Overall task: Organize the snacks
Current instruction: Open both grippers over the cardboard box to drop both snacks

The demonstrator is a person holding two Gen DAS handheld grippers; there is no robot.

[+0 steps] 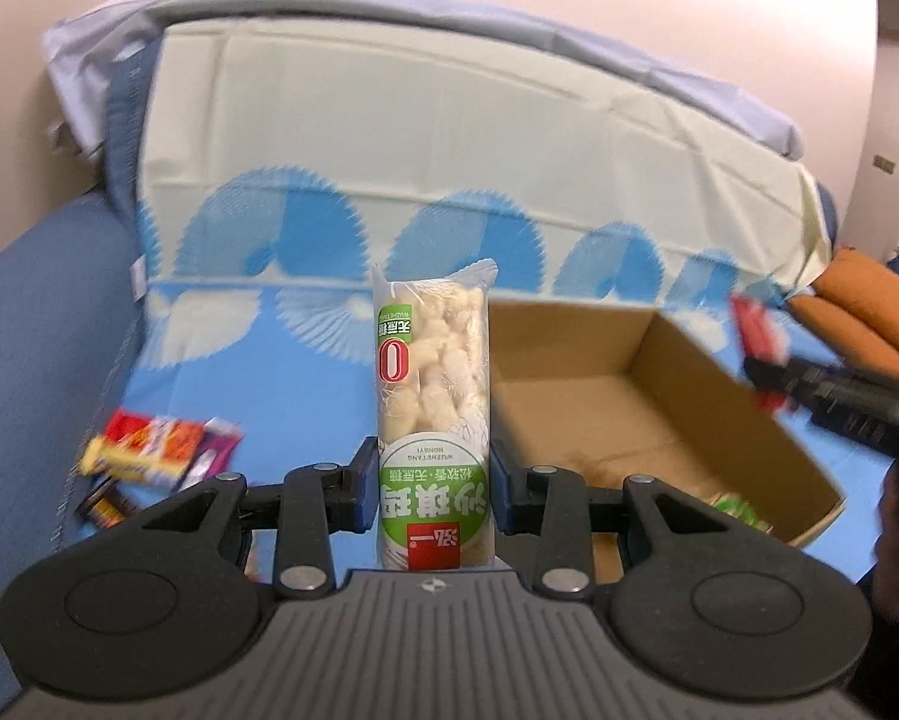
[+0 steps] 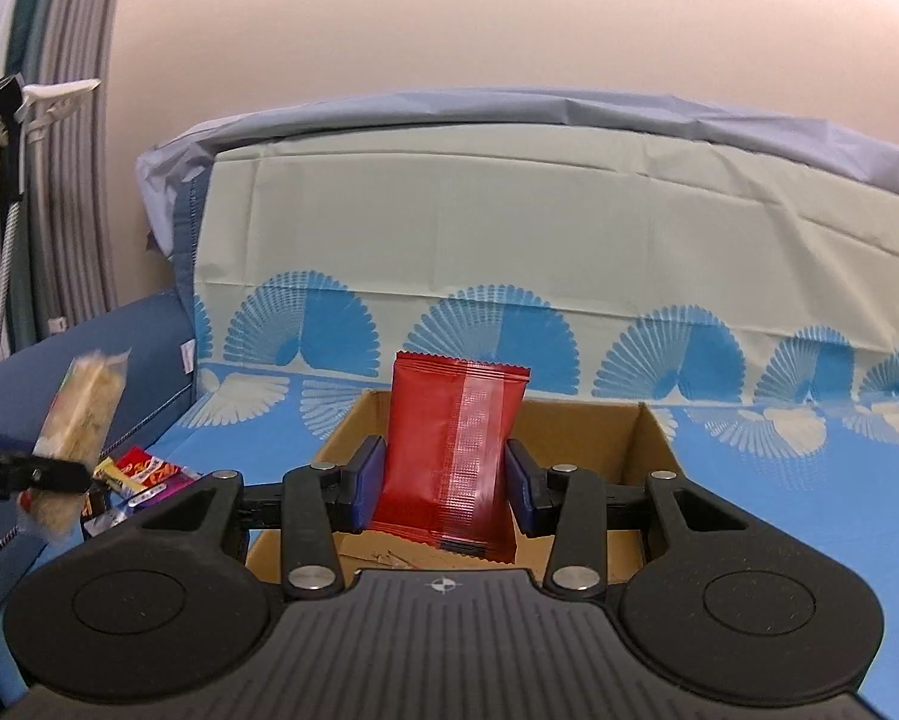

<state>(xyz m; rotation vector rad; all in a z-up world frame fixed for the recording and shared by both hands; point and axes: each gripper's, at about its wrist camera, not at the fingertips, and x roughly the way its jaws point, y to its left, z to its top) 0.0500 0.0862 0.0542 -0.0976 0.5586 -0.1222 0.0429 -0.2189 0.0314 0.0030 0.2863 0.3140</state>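
Note:
My left gripper point(image 1: 434, 483) is shut on a tall clear packet of pale puffed snacks with a green label point(image 1: 431, 396), held upright above the blue cloth, left of the open cardboard box point(image 1: 647, 414). A green packet point(image 1: 734, 510) lies in the box's near corner. My right gripper point(image 2: 446, 480) is shut on a red foil packet point(image 2: 455, 450), upright over the cardboard box point(image 2: 623, 438). The right wrist view shows the puffed snack packet point(image 2: 83, 414) at far left in the other gripper. The left wrist view shows the red packet point(image 1: 761, 330) at far right.
A pile of loose snack packets point(image 1: 155, 450) lies on the blue cloth to the left, also in the right wrist view as the pile point(image 2: 143, 474). A cushioned backrest point(image 2: 509, 228) draped in pale cloth rises behind the box. Orange cushions point(image 1: 863, 312) sit at far right.

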